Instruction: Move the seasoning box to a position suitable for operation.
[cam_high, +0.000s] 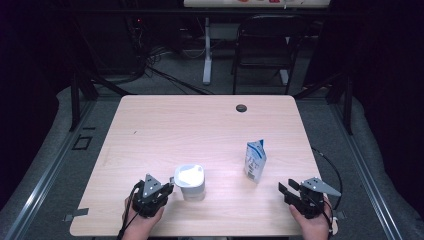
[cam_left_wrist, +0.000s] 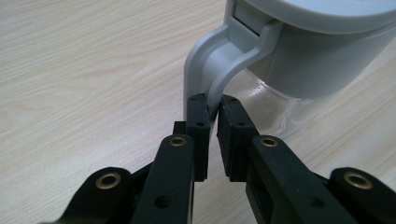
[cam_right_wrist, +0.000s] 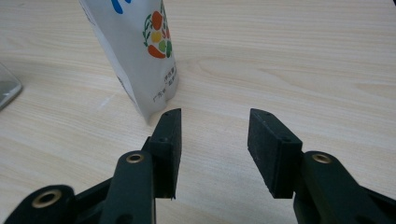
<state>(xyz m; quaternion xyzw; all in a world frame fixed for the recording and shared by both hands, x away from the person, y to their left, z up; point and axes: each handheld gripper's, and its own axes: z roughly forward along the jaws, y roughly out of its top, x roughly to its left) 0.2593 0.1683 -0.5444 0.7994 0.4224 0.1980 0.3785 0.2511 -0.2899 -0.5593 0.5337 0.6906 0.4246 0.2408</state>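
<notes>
Pale wood table (cam_high: 165, 125), two items, two hand-held tools.

Item 1: grey-white lidded jug (cam_high: 190, 182), clear lower body, curved handle (cam_left_wrist: 205, 70) on the side facing the left gripper (cam_high: 168, 189). In the left gripper view the jaws are clamped on the lower end of that handle, pads pressed to either face; jug body rises just beyond and to the right of the pads.

Item 2: white carton (cam_high: 255, 160) with blue print and a fruit motif, upright, long axis vertical. It stands ahead and to the left of the right gripper (cam_high: 285, 188), apart from it, no contact. Right jaws parted, nothing between them.

Judgement: right hand is the nearer to the carton; a short reach forward and leftward would bring its narrow faces between the pads.
</notes>
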